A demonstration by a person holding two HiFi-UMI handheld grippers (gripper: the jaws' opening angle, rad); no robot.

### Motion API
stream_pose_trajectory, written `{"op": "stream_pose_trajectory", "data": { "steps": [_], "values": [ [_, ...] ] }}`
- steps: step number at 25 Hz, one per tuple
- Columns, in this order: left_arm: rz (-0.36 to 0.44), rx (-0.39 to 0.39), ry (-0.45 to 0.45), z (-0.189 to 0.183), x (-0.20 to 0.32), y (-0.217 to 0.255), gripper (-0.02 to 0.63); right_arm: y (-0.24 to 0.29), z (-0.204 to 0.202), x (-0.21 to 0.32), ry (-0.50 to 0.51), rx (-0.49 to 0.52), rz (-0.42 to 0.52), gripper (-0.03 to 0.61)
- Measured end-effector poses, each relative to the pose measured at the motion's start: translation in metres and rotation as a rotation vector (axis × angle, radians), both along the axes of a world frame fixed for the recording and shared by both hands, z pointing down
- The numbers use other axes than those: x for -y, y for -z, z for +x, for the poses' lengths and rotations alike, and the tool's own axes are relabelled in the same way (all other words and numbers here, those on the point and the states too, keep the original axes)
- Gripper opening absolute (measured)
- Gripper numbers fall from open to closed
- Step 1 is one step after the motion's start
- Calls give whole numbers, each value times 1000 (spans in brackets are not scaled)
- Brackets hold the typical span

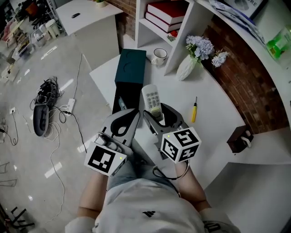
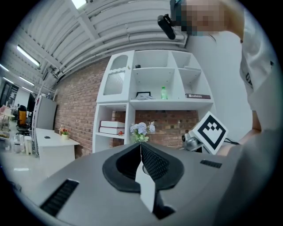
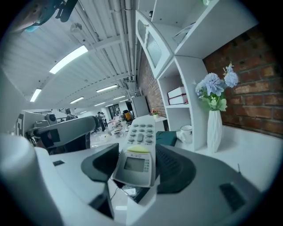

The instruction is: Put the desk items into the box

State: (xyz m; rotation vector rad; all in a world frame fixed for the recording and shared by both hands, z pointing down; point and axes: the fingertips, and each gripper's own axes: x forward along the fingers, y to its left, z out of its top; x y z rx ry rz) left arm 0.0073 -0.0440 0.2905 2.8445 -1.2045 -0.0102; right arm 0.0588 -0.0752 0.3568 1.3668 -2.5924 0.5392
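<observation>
A white remote control (image 1: 152, 101) with grey buttons sticks forward out of my right gripper (image 1: 158, 117), which is shut on its lower end. In the right gripper view the remote (image 3: 138, 150) lies between the dark pads, screen toward the camera. It hangs over the desk beside the dark teal box (image 1: 130, 67), whose black open part (image 1: 123, 98) lies just left of it. My left gripper (image 1: 132, 117) is beside the right one, over the box's near end. Its jaws are shut with nothing in them (image 2: 141, 152). A yellow-handled screwdriver (image 1: 194, 110) lies on the white desk to the right.
A white mug (image 1: 159, 56) and a white vase of pale blue flowers (image 1: 186, 67) stand by the white shelf unit (image 1: 191, 27), which holds red books (image 1: 164, 13). A small brown object (image 1: 238, 139) sits at the desk's right edge. Cables and a power strip (image 1: 54, 107) lie on the floor.
</observation>
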Motion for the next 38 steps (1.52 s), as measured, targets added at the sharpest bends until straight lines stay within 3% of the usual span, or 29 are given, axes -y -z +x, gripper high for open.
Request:
{"op": "stream_pose_trajectory", "data": {
  "steps": [11, 19, 29, 38],
  "values": [
    [18, 18, 168, -61, -15, 4, 12, 0, -61, 0, 147, 5, -7, 262],
    [2, 13, 187, -104, -11, 4, 13, -4, -107, 11, 171, -14, -17, 263],
    [-1, -12, 112, -140, 15, 3, 12, -30, -130, 35, 77, -56, -87, 263],
    [-38, -28, 17, -155, 38, -14, 12, -73, -124, 53, -41, -115, -179, 262]
  ]
}}
